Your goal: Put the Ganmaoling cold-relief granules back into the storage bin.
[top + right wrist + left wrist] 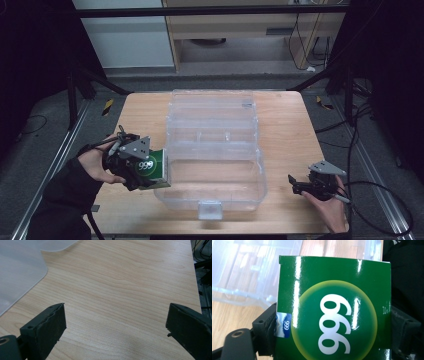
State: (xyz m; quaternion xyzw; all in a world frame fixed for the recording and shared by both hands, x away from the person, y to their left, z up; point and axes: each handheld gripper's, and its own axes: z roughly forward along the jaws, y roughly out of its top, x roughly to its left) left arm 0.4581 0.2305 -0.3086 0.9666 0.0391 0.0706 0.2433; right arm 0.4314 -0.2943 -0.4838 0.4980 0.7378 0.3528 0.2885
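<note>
One glossy green carton, printed with a yellow-rimmed green disc bearing white "999" and a small blue-and-white label at one edge, sits clamped between the left gripper's fingers, just beside the clear plastic organiser box on the desk. The right gripper's fingers stand wide apart, empty, above bare wood.

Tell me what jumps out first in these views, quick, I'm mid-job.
The glossy green box with a big white 999 stands out, clamped in the left gripper at the table's left, right beside the clear plastic organizer case. That open case sprawls across the middle of the wooden table. The right gripper sits at the near right edge, jaws wide apart with nothing between them.
</note>
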